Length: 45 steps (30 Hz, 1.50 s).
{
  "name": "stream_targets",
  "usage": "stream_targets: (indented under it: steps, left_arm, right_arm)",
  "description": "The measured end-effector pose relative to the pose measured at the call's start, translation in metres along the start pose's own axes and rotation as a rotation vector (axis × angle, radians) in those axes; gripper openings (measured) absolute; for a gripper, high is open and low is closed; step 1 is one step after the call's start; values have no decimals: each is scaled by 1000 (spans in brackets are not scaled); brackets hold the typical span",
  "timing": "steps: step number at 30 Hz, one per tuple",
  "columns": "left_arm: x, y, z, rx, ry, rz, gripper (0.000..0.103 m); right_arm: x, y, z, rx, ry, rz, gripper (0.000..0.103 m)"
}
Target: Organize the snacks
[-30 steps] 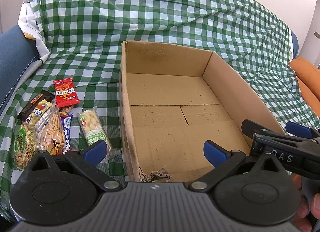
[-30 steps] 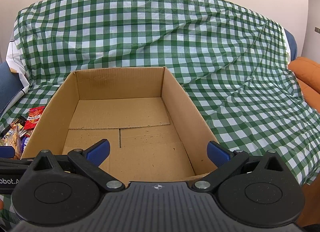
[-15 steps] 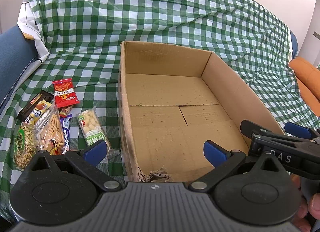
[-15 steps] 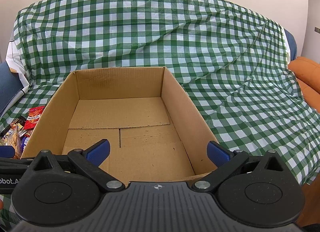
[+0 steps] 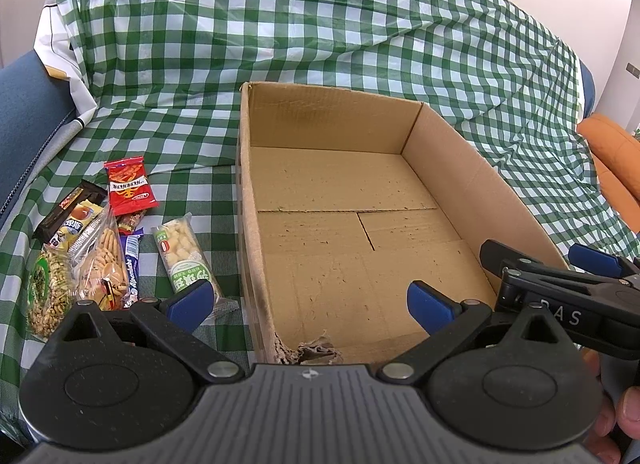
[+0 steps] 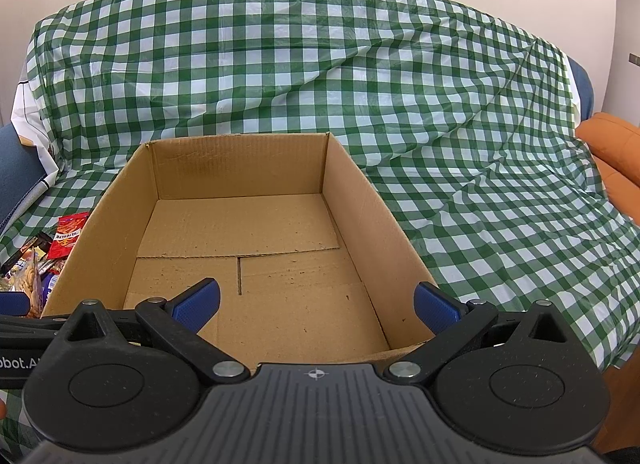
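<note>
An empty open cardboard box (image 5: 472, 179) sits on a green checked cloth; it also shows in the right wrist view (image 6: 372, 215). Left of it lie several snack packets: a red packet (image 5: 130, 185), a white and green packet (image 5: 184, 256), a clear bag of biscuits (image 5: 102, 264), a bag of seeds (image 5: 48, 292) and a dark bar (image 5: 68, 209). My left gripper (image 5: 310, 302) is open and empty over the box's near left corner. My right gripper (image 6: 316, 304) is open and empty over the box's near edge. The right gripper also shows in the left wrist view (image 5: 560, 284).
The checked cloth (image 6: 480, 143) drapes over a sofa and rises behind the box. A blue cushion (image 5: 24, 115) is at the left. An orange cushion (image 6: 616, 151) is at the right. The box's near left corner (image 5: 316, 352) is torn.
The left gripper has drifted slightly, so the box and snacks sit a little lower in its view. The right gripper has not moved.
</note>
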<state>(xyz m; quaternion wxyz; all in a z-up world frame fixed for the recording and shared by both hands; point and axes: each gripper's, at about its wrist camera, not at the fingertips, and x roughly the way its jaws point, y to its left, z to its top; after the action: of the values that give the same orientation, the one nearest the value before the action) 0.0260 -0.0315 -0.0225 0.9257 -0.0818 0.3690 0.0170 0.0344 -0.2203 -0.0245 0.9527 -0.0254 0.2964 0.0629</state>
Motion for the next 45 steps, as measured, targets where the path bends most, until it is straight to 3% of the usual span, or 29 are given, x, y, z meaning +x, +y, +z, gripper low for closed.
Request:
stream_targets:
  steps: [11, 18, 19, 20, 21, 23, 24, 27, 30, 31, 32, 35, 36, 39, 41, 45]
  left_arm:
    - [-2, -4, -2, 6, -5, -15, 103]
    - [-18, 1, 1, 15, -86, -66, 101]
    - [-22, 5, 1, 16, -100, -65, 89]
    - [-24, 9, 3, 18, -104, -61, 66]
    - [-26, 15, 5, 20, -92, -63, 54]
    - [-28, 32, 9, -6, -63, -86, 13]
    - [-30, 42, 12, -34, -49, -100, 11]
    - [-41, 80, 28, -103, -52, -105, 11]
    - [-48, 125, 38, -160, -97, -62, 24]
    - [-47, 143, 38, -191, -105, -39, 36]
    - [-46, 161, 36, -226, -108, -19, 41]
    - [-34, 212, 16, -373, -99, 2, 42]
    - [-29, 227, 7, -433, -94, 3, 43]
    - [-12, 265, -14, -621, -45, 15, 61]
    - [-7, 281, -15, -691, -32, 15, 70]
    - [-4, 283, -14, -688, -14, 9, 80]
  right_arm:
    - [2, 0, 0, -1, 4, -1, 102]
    - [-4, 1, -1, 1, -39, -10, 99]
    - [-5, 3, -1, -2, -46, -12, 96]
    - [-5, 5, -1, -2, -56, -14, 94]
    - [-5, 8, -1, 1, -57, -10, 92]
    - [-6, 14, 0, 10, -71, 15, 79]
    - [-7, 18, 1, 13, -78, 34, 77]
    - [-14, 34, 2, 1, -121, 92, 62]
    - [-24, 57, 1, -34, -194, 180, 61]
    - [-28, 66, -1, -56, -226, 207, 61]
    - [-30, 78, -3, -96, -243, 228, 61]
    - [-38, 109, -8, -167, -264, 322, 61]
    - [-39, 120, -9, -195, -260, 353, 61]
    - [-43, 153, -16, -262, -232, 439, 61]
    - [-39, 174, -20, -303, -193, 470, 61]
    - [-17, 211, -30, -359, -71, 483, 63]
